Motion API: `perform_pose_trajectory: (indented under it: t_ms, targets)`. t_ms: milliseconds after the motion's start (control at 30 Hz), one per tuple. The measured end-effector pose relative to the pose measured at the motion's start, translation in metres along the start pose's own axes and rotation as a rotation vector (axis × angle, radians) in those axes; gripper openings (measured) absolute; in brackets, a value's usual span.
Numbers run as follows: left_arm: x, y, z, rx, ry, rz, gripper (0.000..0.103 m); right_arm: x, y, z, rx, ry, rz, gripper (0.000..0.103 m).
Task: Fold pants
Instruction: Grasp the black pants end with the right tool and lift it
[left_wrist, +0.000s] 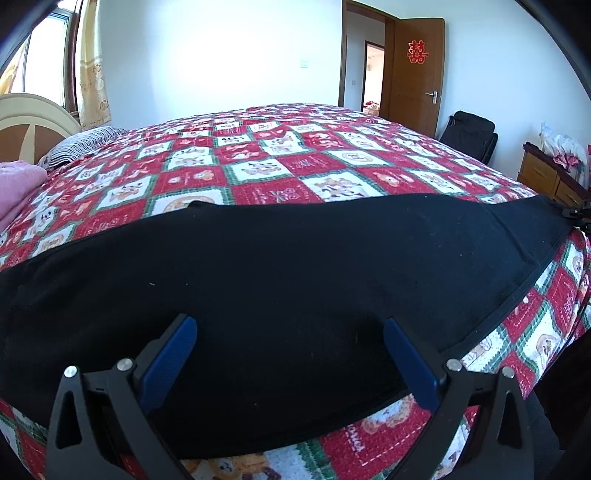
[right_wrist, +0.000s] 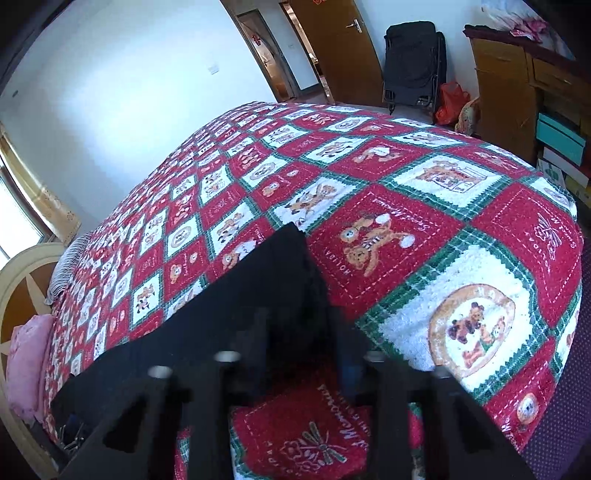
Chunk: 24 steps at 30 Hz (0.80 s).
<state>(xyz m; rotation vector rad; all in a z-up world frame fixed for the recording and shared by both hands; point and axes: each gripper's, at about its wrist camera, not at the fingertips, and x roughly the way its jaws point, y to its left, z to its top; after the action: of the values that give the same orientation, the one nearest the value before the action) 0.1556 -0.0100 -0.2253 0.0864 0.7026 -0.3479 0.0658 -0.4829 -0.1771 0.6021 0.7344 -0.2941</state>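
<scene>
Black pants (left_wrist: 280, 266) lie flat across the near edge of a bed with a red, white and green patchwork quilt (left_wrist: 258, 155). My left gripper (left_wrist: 290, 325) is open, its blue-padded fingers (left_wrist: 170, 362) spread just over the pants' near edge. In the right wrist view the pants (right_wrist: 229, 314) run from the lower left up to a corner at centre. My right gripper (right_wrist: 301, 332) is blurred and sits at that end of the pants; its fingers are dark against the cloth, and I cannot tell whether they grip it.
A pink blanket (left_wrist: 18, 188) and striped pillow (left_wrist: 85, 144) lie by the headboard at left. A wooden cabinet (right_wrist: 517, 96), a black folded chair (right_wrist: 413, 62) and an open door (left_wrist: 413, 74) stand beyond the bed.
</scene>
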Motion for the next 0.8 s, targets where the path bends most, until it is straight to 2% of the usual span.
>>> perform_pose_trajectory:
  t_ms: [100, 300, 467, 633, 800]
  targets:
    - [0.0, 0.0, -0.001, 0.002, -0.005, -0.002, 0.103, -0.001, 0.004, 0.0, -0.002, -0.016, 0.017, 0.016]
    - [-0.003, 0.003, 0.001, -0.04, 0.0, -0.031, 0.103, -0.026, 0.037, -0.001, -0.107, -0.12, 0.014, 0.015]
    - [-0.008, 0.005, 0.006, -0.093, 0.002, -0.141, 0.103, -0.049, 0.088, -0.012, -0.249, -0.194, 0.013, 0.015]
    - [-0.012, -0.004, 0.012, -0.08, 0.005, -0.213, 0.103, -0.05, 0.14, -0.028, -0.373, -0.198, 0.056, 0.015]
    - [-0.017, -0.011, 0.022, -0.073, -0.004, -0.286, 0.103, -0.031, 0.197, -0.052, -0.517, -0.164, 0.093, 0.015]
